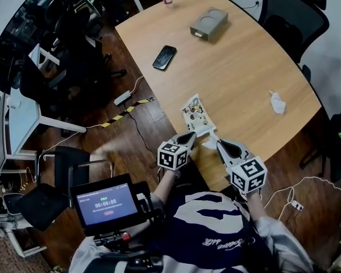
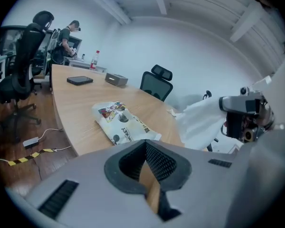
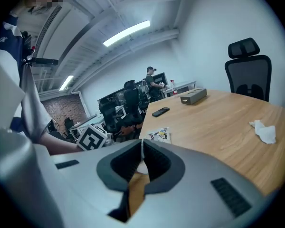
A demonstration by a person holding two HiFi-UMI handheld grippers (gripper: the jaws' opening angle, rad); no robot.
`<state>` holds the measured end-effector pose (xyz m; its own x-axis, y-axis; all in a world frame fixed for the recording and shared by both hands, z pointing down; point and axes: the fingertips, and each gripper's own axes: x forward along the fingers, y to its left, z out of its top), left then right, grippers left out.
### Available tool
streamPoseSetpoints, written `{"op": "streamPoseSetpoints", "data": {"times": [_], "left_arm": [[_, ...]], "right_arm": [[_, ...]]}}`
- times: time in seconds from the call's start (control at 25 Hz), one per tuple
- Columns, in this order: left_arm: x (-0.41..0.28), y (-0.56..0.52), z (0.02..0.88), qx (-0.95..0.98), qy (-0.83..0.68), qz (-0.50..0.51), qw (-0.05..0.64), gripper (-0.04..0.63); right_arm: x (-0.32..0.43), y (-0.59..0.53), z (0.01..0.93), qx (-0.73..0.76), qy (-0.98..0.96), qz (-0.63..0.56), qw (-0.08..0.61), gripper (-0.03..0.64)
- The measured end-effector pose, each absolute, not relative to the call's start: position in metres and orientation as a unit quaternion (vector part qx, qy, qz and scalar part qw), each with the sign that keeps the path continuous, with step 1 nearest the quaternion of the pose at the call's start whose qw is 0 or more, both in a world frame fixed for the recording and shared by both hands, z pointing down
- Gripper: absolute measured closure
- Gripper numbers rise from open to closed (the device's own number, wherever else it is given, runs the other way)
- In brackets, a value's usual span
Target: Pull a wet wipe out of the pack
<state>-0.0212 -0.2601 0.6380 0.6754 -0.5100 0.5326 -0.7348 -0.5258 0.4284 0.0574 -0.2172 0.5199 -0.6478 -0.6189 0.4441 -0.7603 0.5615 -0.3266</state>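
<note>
The wooden table holds the wipe pack near its edge, just ahead of the left gripper, whose jaws are pressed together on nothing. The right gripper pinches a white wipe that looks all but free of the pack, so little seems left.

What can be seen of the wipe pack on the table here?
The wipe pack is a flat, soft white plastic pouch with colourful print. It lies near the edge of the wooden table. The shut left gripper sits at its near end. Beside that end the right gripper pinches a white wipe.
</note>
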Motion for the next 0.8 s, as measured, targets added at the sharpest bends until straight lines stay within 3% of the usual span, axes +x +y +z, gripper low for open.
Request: {"op": "streamPoseSetpoints", "data": {"times": [0.4,0.8], "left_arm": [[-0.006,-0.17,0.583,0.829,-0.43,0.079,0.35,0.591],[-0.035,-0.092,0.552,0.81,-0.479,0.051,0.333,0.591]], "right_arm": [[0.099,-0.148,0.524,0.356,-0.889,0.257,0.13,0.609],[0.067,-0.091,0.541,0.29,-0.905,0.282,0.128,0.609]]}}
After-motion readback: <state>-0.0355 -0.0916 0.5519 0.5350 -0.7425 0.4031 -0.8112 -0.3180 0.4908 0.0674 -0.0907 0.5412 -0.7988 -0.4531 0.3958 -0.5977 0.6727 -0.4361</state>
